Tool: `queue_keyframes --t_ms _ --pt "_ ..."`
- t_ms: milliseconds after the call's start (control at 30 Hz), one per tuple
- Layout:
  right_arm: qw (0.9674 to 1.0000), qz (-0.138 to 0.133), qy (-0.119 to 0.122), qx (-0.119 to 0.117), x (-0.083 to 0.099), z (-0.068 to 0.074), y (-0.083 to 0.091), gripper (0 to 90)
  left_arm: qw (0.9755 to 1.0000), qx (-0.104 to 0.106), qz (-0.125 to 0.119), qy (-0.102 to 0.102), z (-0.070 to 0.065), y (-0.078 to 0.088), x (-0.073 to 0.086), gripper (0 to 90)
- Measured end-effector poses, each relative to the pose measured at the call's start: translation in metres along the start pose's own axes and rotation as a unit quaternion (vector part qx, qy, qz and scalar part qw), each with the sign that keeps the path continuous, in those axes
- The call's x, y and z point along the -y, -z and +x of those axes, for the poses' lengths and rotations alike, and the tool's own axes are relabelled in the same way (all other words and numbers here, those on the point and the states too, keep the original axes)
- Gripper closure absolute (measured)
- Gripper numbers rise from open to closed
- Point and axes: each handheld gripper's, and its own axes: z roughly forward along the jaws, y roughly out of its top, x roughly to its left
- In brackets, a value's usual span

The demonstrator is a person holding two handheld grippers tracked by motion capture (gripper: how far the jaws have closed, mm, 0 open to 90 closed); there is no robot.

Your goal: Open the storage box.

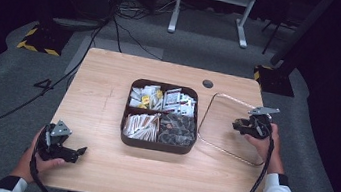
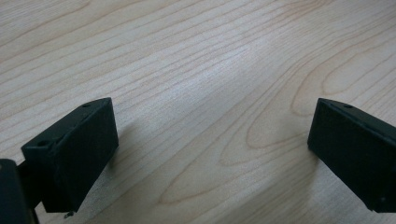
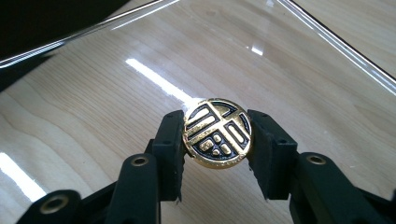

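My right gripper is shut on a round gold-and-black knob with a raised emblem. That knob sits on a clear glass lid lying flat on the wooden table; in the high view the right gripper rests over the lid to the right of the dark tray. Down at the near left corner of the table my left gripper stands open. Its fingers are spread wide over bare wood with nothing between them.
The dark square tray has four compartments with several small packets in white, yellow, brown and dark wrappers. A round cable hole sits behind it. Beyond the table are floor cables and a white stand frame.
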Motion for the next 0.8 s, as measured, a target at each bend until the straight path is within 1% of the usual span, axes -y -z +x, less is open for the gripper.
queue_keyframes --t_ms 67,167,300,700,733,800 --pt "1.0000 0.006 -0.002 0.000 0.002 0.000 -0.005 58.7 1.0000 0.000 0.000 0.000 0.000 0.000 0.000 2.0" --pt "1.0000 0.002 -0.005 -0.003 0.003 -0.001 -0.007 58.7 1.0000 0.000 0.000 -0.001 0.000 0.000 0.000 1.9" --pt "0.9999 0.005 -0.009 -0.007 0.006 -0.002 -0.013 58.7 1.0000 0.000 0.000 -0.001 0.000 0.000 0.000 2.0" --pt "0.9998 0.012 -0.007 -0.011 0.010 0.000 -0.023 58.7 1.0000 0.000 0.000 -0.001 0.000 0.000 0.000 2.0" --pt "0.9998 0.013 -0.003 -0.012 0.011 0.001 -0.026 58.6 1.0000 0.000 0.000 -0.001 0.000 0.000 0.000 2.0" --pt "0.9998 0.017 -0.001 -0.011 0.012 0.002 -0.027 58.6 1.0000 0.000 0.000 -0.001 0.000 0.000 0.000 2.0"
